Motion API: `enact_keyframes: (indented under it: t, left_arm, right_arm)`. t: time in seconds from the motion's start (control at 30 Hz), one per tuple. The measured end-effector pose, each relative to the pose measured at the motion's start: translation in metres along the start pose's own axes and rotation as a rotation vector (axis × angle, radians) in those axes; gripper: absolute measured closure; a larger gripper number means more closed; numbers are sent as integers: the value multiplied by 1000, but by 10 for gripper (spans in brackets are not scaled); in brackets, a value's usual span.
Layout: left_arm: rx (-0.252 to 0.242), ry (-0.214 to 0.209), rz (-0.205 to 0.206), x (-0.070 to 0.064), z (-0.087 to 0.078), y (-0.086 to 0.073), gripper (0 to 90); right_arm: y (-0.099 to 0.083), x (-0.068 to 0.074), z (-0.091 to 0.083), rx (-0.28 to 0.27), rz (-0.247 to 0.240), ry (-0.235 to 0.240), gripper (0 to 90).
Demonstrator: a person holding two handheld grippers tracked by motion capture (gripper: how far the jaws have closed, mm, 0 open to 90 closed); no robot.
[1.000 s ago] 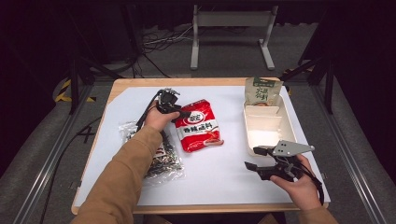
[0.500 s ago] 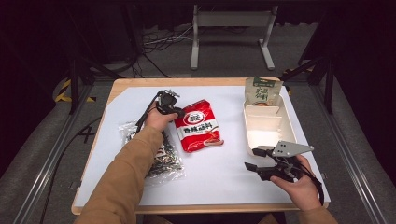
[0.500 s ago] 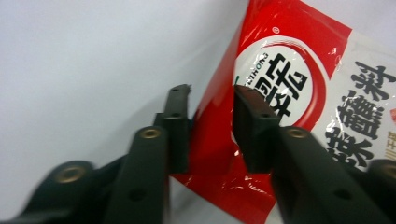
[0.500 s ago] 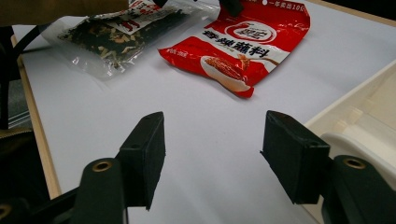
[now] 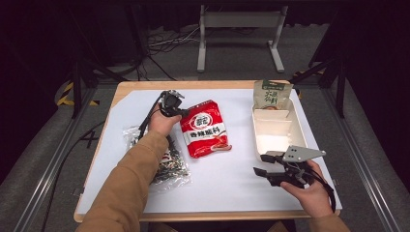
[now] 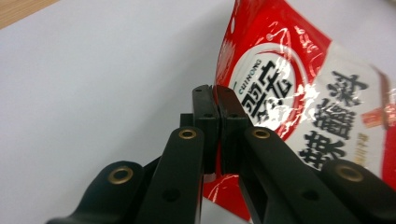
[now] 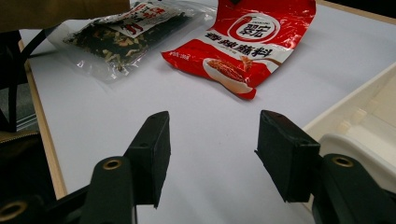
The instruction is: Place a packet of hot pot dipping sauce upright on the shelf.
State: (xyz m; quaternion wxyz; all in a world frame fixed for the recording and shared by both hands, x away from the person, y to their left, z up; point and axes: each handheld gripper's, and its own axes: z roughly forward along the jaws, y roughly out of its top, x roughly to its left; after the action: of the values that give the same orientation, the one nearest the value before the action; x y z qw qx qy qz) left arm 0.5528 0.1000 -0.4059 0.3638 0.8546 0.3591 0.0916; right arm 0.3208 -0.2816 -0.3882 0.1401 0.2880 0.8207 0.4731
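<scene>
One red packet (image 6: pixel 299 88) corner apparently pinched in left gripper (image 6: pixel 215 100), right gripper (image 7: pixel 212 149) agape.

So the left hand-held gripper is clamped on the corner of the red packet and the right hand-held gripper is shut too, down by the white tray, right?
Not quite. The left hand-held gripper is clamped on the edge of the red packet, but the right hand-held gripper is open, not shut: the right gripper view shows its jaws wide apart over bare table, beside the white tray.
</scene>
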Motion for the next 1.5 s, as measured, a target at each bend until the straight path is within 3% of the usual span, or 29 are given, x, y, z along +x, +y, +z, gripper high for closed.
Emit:
enact_keyframes:
  t: [0.3,0.4,0.5,0.6,0.63,0.8,1.17,1.33,1.5]
  left_arm:
    - [-43,-35,19,-9,-22,7,890]
    - [-62,-67,8,-13,-31,9,890]
    - [-82,-74,38,-22,-47,13,890]
    - [-95,-75,54,-28,-55,14,890]
    - [-110,-85,69,-34,-63,16,891]
    - [-142,-124,102,-49,-79,18,890]
    - [-197,-191,172,-80,-111,17,892]
    - [-219,-208,244,-100,-128,14,893]
    - [-238,-210,289,-116,-136,10,894]
  right_arm:
    - [4,-2,-4,-16,-13,-4,469]
    - [5,-2,-4,-19,-19,3,472]
    - [8,-1,-6,-46,-62,15,491]
    - [10,-1,-8,-46,-73,20,511]
    - [11,-1,-10,-64,-93,3,511]
    - [13,0,-14,-91,-93,-2,559]
    - [14,-1,-12,-83,-109,-17,528]
    - [14,-1,-12,-87,-105,-12,523]
    - [15,-1,-13,-91,-107,-12,522]
